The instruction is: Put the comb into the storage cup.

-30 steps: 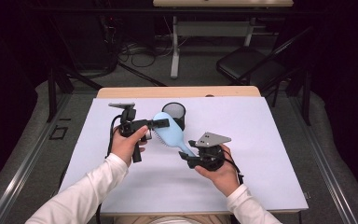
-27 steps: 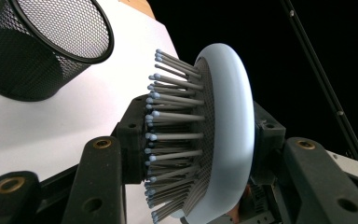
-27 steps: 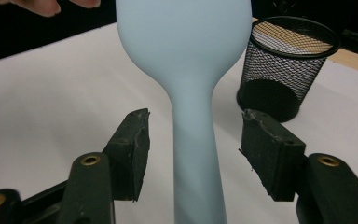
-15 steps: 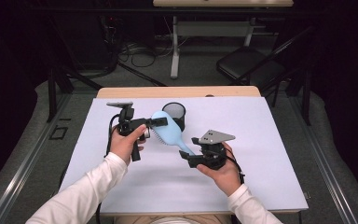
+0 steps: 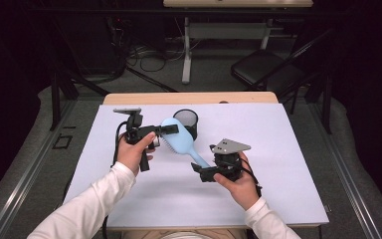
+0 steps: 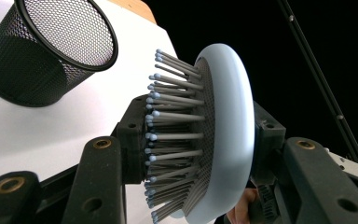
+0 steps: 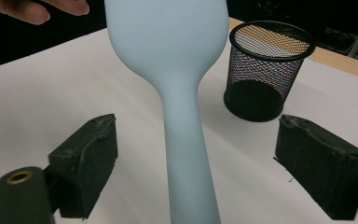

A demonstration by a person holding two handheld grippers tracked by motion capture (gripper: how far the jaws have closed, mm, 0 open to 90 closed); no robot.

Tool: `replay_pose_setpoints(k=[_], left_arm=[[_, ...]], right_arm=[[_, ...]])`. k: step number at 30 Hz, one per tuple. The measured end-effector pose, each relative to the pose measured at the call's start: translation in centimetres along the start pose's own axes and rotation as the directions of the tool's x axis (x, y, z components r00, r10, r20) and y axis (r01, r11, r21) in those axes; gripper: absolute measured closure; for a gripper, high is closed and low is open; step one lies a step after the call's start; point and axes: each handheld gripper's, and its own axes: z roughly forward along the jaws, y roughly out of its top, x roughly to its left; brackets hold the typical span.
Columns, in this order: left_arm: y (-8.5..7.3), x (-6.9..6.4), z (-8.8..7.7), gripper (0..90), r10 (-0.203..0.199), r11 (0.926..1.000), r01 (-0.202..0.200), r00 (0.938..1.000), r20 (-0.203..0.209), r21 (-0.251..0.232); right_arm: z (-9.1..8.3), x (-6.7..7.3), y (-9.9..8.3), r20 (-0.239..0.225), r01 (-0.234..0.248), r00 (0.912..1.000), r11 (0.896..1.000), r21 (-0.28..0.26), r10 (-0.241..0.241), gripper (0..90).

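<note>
I see the white table [image 5: 278, 189] spread under everything, and I place the rest against the black mesh cup [image 5: 186, 121] standing upright toward the table's far edge. The light blue hairbrush [image 5: 179, 142] hangs in the air just in front of that cup, its head nearest the cup and its handle slanting away toward my right hand. In the left gripper view the cup [image 6: 46, 56] sits up and to the left of the brush head [image 6: 223, 135], with the bristles pointing toward it.

My left gripper [image 5: 166, 130] reaches in from the cup's left side and is clamped on the brush head, one jaw pressing among the bristles and the other on the smooth back. My right gripper [image 5: 202, 172] sits in front of the cup and somewhat to its right, at the handle's end. Its jaws have just been opening: in the right gripper view they stand wide apart with the handle [image 7: 186, 154] between them, clear of both pads, and the cup [image 7: 265, 70] stands beyond on the right.
</note>
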Motion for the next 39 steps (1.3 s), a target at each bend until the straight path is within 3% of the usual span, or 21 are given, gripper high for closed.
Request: replay_pose_setpoints(k=[6,22,39], left_arm=[[0.04,0.02,-0.06,51.5,-0.003,1.0000,0.003,1.0000,-0.002,-0.003],[0.14,-0.02,-0.23,51.5,-0.004,1.0000,0.004,1.0000,0.000,-0.007],[0.40,0.15,-0.47,51.3,-0.011,0.9998,0.011,0.9997,-0.023,-0.018]], right_arm=[[0.03,-0.12,0.10,-0.017,-0.021,0.9996,1.000,0.001,0.021,0.0],[0.00,-0.11,0.07,0.017,-0.027,0.9995,1.000,-0.001,0.027,0.0],[-0.14,-0.27,0.03,0.012,-0.032,0.9994,0.999,-0.002,0.032,0.0]])
